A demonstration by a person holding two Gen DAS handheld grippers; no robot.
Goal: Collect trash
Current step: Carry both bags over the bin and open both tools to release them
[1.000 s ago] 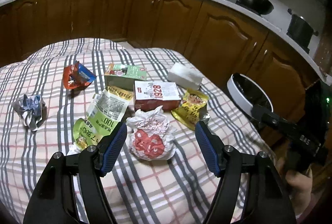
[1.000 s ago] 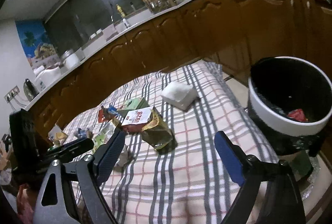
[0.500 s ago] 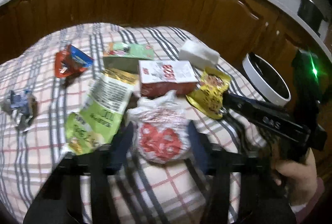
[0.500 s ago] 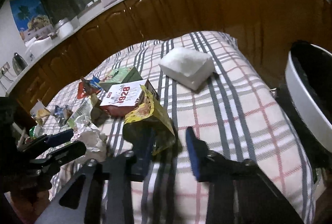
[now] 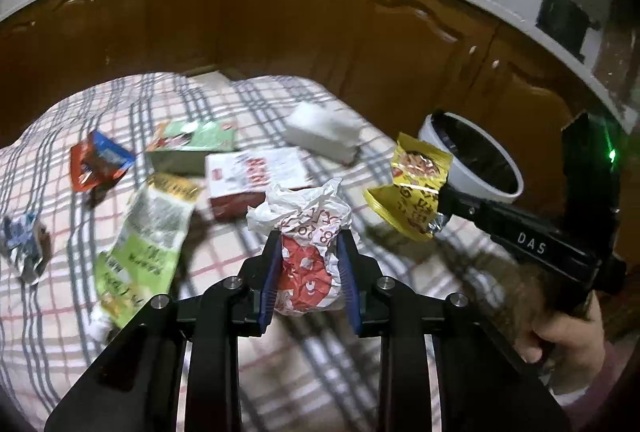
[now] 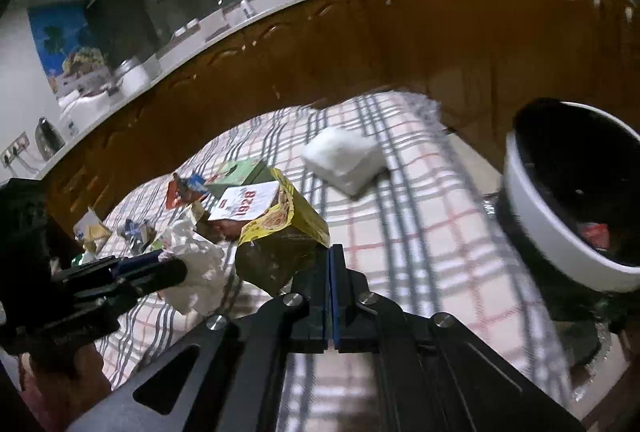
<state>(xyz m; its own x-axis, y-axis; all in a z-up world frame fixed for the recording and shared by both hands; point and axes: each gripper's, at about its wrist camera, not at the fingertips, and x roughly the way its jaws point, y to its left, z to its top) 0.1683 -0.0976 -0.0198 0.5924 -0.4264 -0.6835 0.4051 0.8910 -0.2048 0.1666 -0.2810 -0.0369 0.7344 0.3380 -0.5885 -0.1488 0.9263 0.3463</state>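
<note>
Two hand-held grippers work over a table with a plaid cloth strewn with rubbish. Nearest, the left gripper has its blue pads pressed on both sides of a crumpled white-and-red wrapper; its jaws have just been closing, with the wrapper between them. To its right, the right gripper has also just closed, its pads nearly flush together, pinching the lower edge of a yellow snack bag, which hangs off the cloth at its tip. The step in hand seems to be the pick-up: each gripper has just taken one piece of trash. Just beyond the left gripper lie a red-and-white box and, to its left, a green packet; further off sit a green box, a small red pouch, a foil scrap at far left and a white packet. Beyond the right gripper, off the table's edge, stands a white bin with a dark liner and some rubbish already inside. The next move likely calls for lifting both pieces clear and carrying them right, over the bin's rim, before opening the jaws.
</note>
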